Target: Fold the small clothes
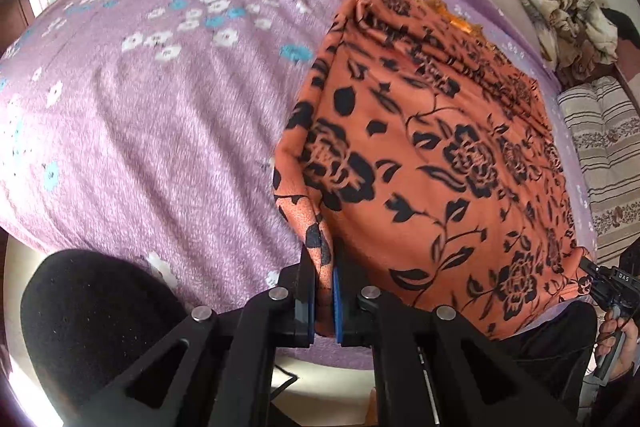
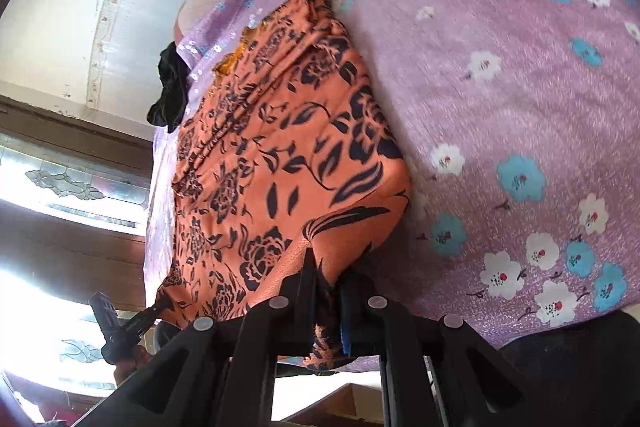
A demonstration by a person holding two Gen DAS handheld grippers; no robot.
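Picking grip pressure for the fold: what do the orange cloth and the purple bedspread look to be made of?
Orange cloth: thin woven fabric, matte, black floral print; it drapes in fine pleats and shows a weave grain near the left hand-held gripper. Possibly cotton or rayon; I cannot tell which.
Purple bedspread: thicker, fuzzy, brushed-looking pile with soft ridges, likely fleece or a plush blanket.

Both grippers are matte black linkage frames with round silver pivot pins along the bottom of each frame, and blue pads line the fingers [image 1: 337,301]. At the lower right of the left wrist view, the right gripper [image 1: 591,277] has white "DAS" lettering on its body.
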